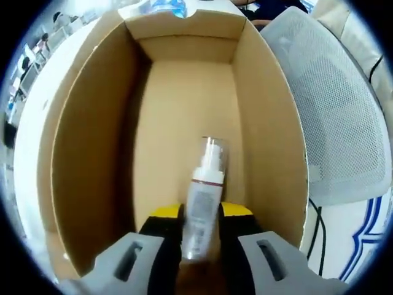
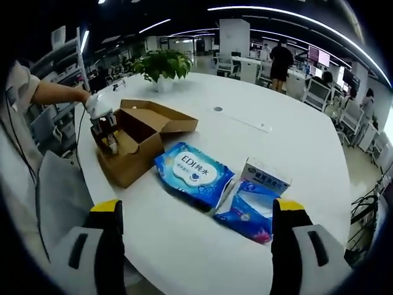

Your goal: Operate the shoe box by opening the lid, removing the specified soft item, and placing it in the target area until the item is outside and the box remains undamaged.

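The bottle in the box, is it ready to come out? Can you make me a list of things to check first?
1. Lid of the cardboard box open: ok, its flap lies back on the white table.
2. Left gripper closed on the bottle: ok, both jaws press its sides.
3. Bottle held straight: cannot tell, it leans a little between the jaws.
4. Box undamaged: ok, its walls look whole in the left gripper view.
5. Room on the table to set it down: ok, bare table lies around the wet wipes pack.
6. Right gripper out of the way: ok, open and away from the box.
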